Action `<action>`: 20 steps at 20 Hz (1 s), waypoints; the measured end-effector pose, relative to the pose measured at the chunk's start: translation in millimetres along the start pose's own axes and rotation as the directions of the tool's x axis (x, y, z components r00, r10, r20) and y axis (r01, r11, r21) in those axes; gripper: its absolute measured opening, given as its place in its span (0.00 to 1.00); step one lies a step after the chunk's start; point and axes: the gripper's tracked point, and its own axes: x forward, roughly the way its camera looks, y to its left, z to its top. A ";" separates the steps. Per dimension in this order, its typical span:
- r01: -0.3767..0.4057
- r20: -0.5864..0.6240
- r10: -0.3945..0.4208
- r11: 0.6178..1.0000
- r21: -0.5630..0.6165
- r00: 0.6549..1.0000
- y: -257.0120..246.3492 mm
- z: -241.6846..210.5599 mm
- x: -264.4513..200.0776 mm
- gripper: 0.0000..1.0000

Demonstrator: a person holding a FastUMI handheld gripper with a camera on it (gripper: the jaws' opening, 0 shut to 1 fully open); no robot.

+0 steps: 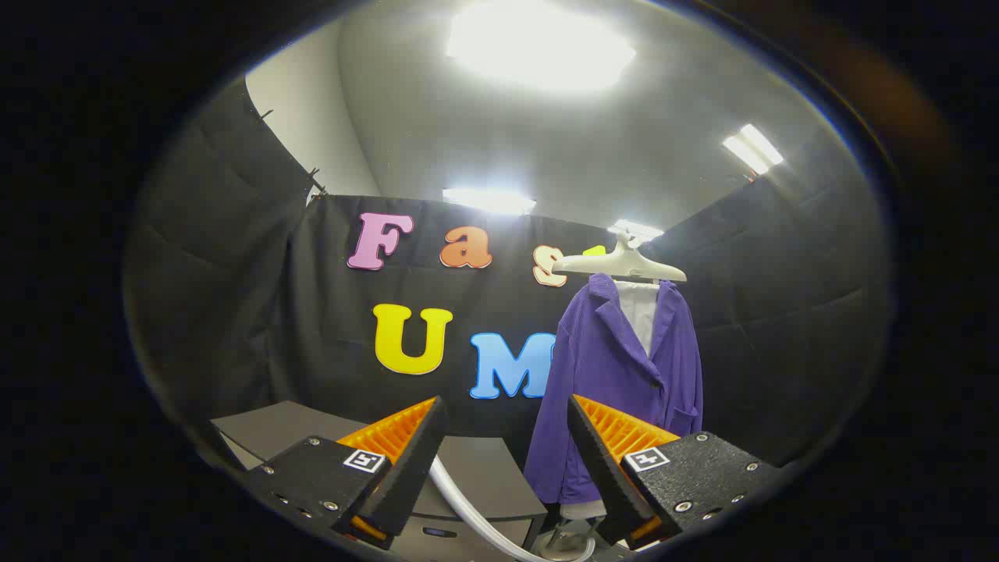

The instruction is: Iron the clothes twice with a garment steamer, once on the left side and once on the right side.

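Standing in a black-cloth booth under ceiling lights, grey table (484,468) at near left. Hanging at far right: purple jacket (601,375) over a white shirt on a pale hanger (620,265). Running between the released, empty gripper (507,460) fingers: a pale hose (468,507), probably the steamer's. Judging neither side ironed yet. Bearing no readable brand or label.

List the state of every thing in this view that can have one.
hand-held gripper: open, fingers spread, holding nothing.
purple jacket: hanging on its hanger, front open, beyond the fingers.
hanger: up high, carrying the jacket.
hose: lying loose, curving low between the fingers.
ceiling lights: on.
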 end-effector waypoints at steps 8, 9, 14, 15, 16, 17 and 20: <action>-0.029 -0.052 0.029 1.000 -0.010 0.998 5.7 -16.5 2.3 0.95; -0.025 -0.058 0.023 0.999 -0.029 0.998 0.5 -17.5 1.7 0.95; -0.051 -0.061 0.048 0.997 -0.058 0.997 -9.5 -12.2 -6.7 0.95; -0.063 -0.065 0.060 0.997 -0.051 0.996 -12.5 -12.6 -9.6 0.95; -0.076 -0.065 0.073 0.996 -0.052 0.995 -15.0 -11.6 -12.1 0.95; -0.095 -0.068 0.091 0.994 -0.059 0.994 -18.1 -11.6 -14.4 0.95; -0.141 -0.094 0.131 0.984 -0.113 0.987 -30.9 -10.0 -24.0 0.95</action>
